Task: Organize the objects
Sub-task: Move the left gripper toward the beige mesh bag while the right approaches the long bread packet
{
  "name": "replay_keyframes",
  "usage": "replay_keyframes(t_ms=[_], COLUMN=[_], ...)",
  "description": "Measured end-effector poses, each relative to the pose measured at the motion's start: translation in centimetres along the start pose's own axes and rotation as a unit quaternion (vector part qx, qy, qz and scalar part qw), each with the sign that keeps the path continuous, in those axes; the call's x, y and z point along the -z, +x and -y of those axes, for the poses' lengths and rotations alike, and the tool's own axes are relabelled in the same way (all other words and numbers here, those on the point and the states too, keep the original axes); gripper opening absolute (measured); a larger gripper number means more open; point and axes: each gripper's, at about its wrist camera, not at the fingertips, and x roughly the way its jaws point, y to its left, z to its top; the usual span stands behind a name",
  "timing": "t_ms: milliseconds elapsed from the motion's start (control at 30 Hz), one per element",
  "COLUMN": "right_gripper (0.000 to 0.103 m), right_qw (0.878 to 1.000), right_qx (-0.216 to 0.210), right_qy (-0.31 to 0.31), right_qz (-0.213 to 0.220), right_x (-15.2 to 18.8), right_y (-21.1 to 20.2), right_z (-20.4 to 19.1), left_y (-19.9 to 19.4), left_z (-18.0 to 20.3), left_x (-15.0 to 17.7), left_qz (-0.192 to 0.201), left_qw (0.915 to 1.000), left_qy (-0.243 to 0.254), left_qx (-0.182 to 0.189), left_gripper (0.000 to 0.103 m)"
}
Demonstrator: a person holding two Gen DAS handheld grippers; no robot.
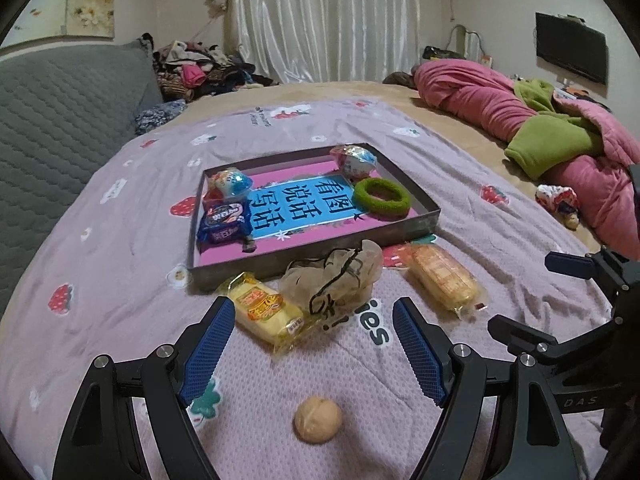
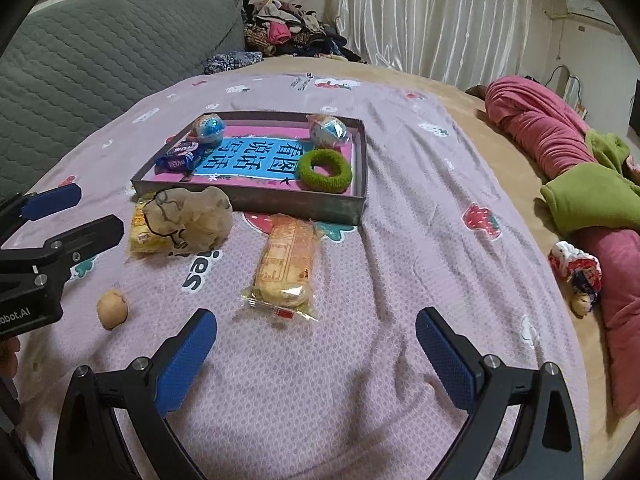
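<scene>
A shallow dark box [image 1: 408, 230] [image 2: 248, 202] lies on the pink blanket. It holds two wrapped balls [image 1: 354, 160] [image 2: 210, 128], a blue snack pack [image 1: 226, 222] and a green ring [image 1: 382, 196] [image 2: 325, 171]. In front of the box lie a yellow wrapped cake [image 1: 264, 310], a mesh pouch [image 1: 332, 276] [image 2: 188, 218], an orange wrapped cake [image 1: 444, 274] [image 2: 286, 266] and a walnut [image 1: 318, 420] [image 2: 113, 308]. My left gripper [image 1: 314, 312] is open just above the yellow cake and pouch. My right gripper [image 2: 316, 328] is open and empty, just short of the orange cake.
A grey quilted headboard [image 1: 60, 112] stands to the left. A pile of clothes [image 1: 200, 68] and curtains [image 1: 328, 20] are behind. Pink and green bedding [image 1: 560, 132] [image 2: 568, 168] lies along the right, with a small patterned bundle [image 2: 576, 268] beside it.
</scene>
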Motion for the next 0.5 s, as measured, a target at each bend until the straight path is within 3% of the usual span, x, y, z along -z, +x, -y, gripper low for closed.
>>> replay_keyframes(t_ms=[500], right_gripper=[0.101], right_qw=[1.000], right_qx=[0.001], right_qy=[-0.003], right_qz=[-0.014], right_x=[-1.5], right_y=[3.6], right_z=[-0.6], left_y=[4.3], left_z=[-1.1], left_x=[-1.2], left_qz=[0.006], left_qw=[0.9995], left_qy=[0.028], left_qx=[0.009], left_gripper=[0.082])
